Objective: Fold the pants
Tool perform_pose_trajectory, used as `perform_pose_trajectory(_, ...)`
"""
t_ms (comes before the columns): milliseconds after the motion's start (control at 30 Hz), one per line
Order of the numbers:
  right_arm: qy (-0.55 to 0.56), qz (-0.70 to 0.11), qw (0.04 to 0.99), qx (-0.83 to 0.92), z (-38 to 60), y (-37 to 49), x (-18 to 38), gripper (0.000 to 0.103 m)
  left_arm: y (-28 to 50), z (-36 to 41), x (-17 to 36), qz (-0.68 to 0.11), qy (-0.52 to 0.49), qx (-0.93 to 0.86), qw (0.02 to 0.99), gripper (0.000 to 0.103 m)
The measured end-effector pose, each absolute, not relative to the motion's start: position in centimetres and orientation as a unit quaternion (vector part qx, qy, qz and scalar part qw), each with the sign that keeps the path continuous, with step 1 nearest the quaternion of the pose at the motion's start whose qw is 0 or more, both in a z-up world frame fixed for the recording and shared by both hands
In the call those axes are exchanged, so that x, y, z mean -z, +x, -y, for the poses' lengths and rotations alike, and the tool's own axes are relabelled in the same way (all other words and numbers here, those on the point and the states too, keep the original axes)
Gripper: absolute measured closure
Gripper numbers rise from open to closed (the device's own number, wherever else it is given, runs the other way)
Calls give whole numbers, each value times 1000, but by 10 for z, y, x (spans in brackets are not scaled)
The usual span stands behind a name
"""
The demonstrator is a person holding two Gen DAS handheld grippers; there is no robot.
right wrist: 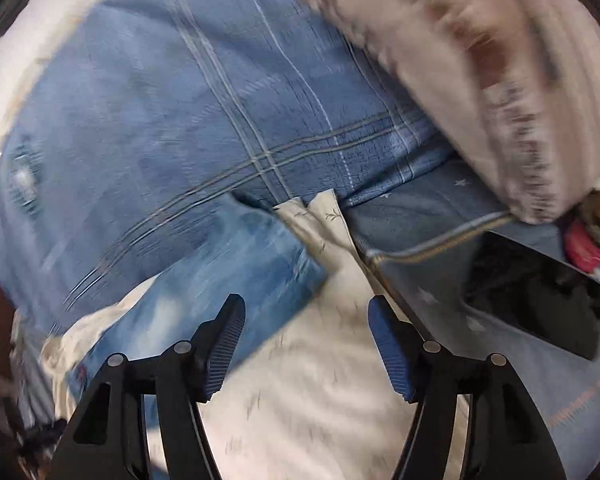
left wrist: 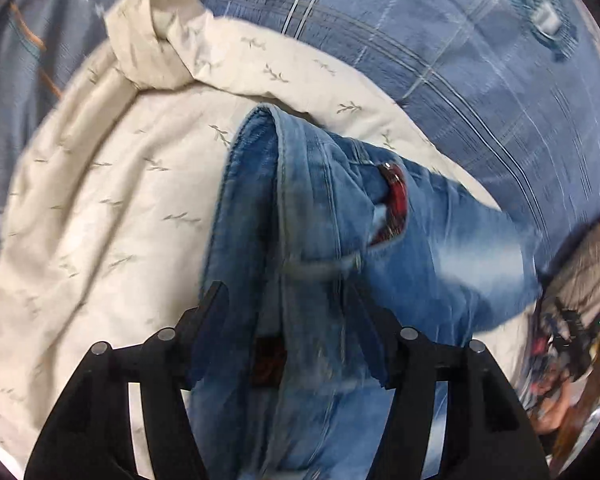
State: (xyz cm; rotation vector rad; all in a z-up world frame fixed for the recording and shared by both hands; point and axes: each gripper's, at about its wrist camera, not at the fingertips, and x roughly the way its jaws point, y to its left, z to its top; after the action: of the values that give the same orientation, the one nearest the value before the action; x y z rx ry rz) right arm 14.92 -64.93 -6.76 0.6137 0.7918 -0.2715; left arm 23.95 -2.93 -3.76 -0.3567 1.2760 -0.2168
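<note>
Light blue jeans (left wrist: pixel 324 220) with a red plaid lining at the pocket lie bunched on a cream leaf-print quilt (left wrist: pixel 100 200). In the left wrist view my left gripper (left wrist: pixel 292 312) has its jaws spread wide with a thick fold of the jeans lying between them; the fingers (left wrist: pixel 212 312) do not pinch it. In the right wrist view my right gripper (right wrist: pixel 304 320) is open and empty over the quilt (right wrist: pixel 300 392), with a corner of the jeans (right wrist: pixel 228 280) just left of its left finger.
A blue plaid bedsheet (left wrist: pixel 440 60) lies beyond the quilt. In the right wrist view a dark phone (right wrist: pixel 536 292) lies on a blue starred pillow at the right, and a furry blanket (right wrist: pixel 460 52) sits at the upper right.
</note>
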Motion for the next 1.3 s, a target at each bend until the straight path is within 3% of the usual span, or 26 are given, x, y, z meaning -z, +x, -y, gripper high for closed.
perform_pose_trajectory(67,280,-395,862,151,647,174,85,38,247,36,50,-599,-164,98,778,43)
perform_pose_trajectory(133,247,-402,871,134,637,191,94,92,251,44,58,-605,-149,92,777,43)
perform_pose_trajectory(167,232,-397,876,143,636,190,95,93,251,46,62,-605,-138,89,779,42)
perform_pose_trajectory(267,257,-418,859,149,648,194,110,87,249,47,59,-597,-121,98,787,42)
perform_pose_trajectory(367,270,-364,880,142,653,183,87,74,251,34,42,-593,-143,115,784,43)
perform_pose_trajectory(433,277,-327,894,131,658,184,66,42,262,24,25,-572,-163,109,797,43)
perform_pose_trajectory(500,285,-319,899,96,659,201,55,23,274,21,17,-565,-178,108,799,40)
perform_pose_trajectory(767,184,-403,894,66,622,304,70,23,320,47,41,-598,-212,109,765,30)
perform_pose_trajectory(800,154,-420,891,74,613,316,78,29,321,50,45,-601,-216,108,762,30)
perform_pose_trajectory(833,123,-433,889,85,605,324,84,64,324,52,51,-607,-221,103,756,32)
perform_pose_trajectory(867,106,-448,883,91,599,329,88,92,327,54,55,-612,-221,101,752,57)
perform_pose_trajectory(900,112,-449,882,86,596,327,88,102,329,58,57,-616,-208,103,752,76)
perform_pose_trajectory(933,110,-436,888,94,594,323,84,101,330,61,56,-621,-196,106,752,82)
perform_pose_trajectory(1300,172,-305,933,79,600,139,-10,101,221,47,-62,-485,-127,140,854,83)
